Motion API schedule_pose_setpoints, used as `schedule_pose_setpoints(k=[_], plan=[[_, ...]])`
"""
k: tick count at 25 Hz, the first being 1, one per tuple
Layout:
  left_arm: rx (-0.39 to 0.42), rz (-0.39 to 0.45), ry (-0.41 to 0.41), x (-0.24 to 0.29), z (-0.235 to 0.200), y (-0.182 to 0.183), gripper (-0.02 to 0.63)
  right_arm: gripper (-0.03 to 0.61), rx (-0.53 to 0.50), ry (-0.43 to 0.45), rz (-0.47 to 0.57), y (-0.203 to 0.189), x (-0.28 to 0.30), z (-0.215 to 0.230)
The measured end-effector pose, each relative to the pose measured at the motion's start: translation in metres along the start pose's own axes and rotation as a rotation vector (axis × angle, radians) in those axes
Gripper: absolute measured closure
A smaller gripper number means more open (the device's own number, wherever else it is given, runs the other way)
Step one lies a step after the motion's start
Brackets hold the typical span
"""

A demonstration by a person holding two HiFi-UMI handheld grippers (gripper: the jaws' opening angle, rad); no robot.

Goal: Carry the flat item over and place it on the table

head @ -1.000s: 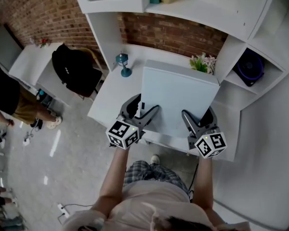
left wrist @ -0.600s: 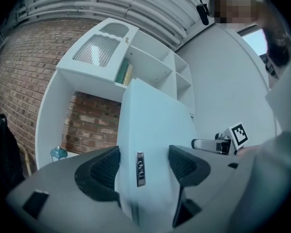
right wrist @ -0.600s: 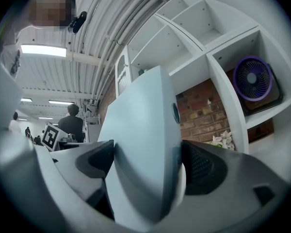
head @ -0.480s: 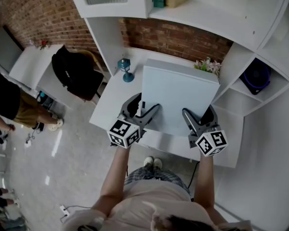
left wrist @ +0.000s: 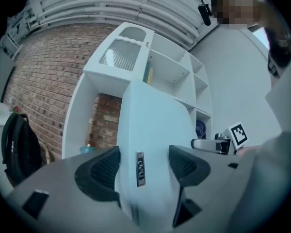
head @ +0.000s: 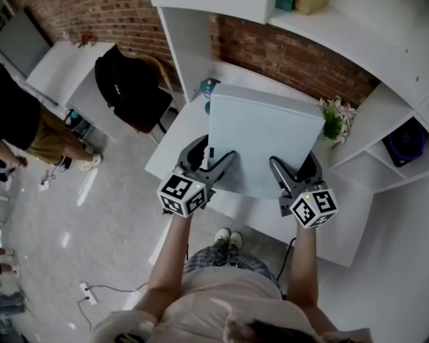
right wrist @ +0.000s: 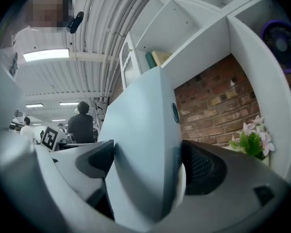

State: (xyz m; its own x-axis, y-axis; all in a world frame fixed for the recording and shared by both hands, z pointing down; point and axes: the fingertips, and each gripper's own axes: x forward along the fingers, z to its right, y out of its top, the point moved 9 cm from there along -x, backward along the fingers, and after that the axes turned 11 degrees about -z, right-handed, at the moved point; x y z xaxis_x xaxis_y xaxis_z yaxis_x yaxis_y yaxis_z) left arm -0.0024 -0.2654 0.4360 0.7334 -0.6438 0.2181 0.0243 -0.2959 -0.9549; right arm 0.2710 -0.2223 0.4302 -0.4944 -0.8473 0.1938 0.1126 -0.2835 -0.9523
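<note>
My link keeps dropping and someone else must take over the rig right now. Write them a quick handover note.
Left claw: shut on the near edge of the flat panel.
Right claw: shut on the same edge.
Panel: held over the white table, with the flowers near its far right corner.
Done: panel brought over the table.
Left: lower it flat onto the table, open both claws, back away.

The flat pale-blue panel [head: 261,131] lies over the white desk [head: 343,224], with the left gripper [head: 216,159] and right gripper [head: 293,166] on its near edge. Potted pink flowers [head: 336,116] stand behind its right corner.
</note>
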Motion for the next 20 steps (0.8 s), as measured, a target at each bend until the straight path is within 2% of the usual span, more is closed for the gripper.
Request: schedule_pose_setpoints(k=[9, 20], plan=[[-0.083, -0.037, 0.167, -0.043, -0.059, -0.032, 0.293, 0.137, 0.023, 0.158, -0.112, -0.027, 0.086, -0.027], [-0.202, -0.113, 0.262, -0.046, -0.114, -0.081, 0.293, 0.137, 0.068, 0.237, -0.283, -0.069, 0.162, -0.029]])
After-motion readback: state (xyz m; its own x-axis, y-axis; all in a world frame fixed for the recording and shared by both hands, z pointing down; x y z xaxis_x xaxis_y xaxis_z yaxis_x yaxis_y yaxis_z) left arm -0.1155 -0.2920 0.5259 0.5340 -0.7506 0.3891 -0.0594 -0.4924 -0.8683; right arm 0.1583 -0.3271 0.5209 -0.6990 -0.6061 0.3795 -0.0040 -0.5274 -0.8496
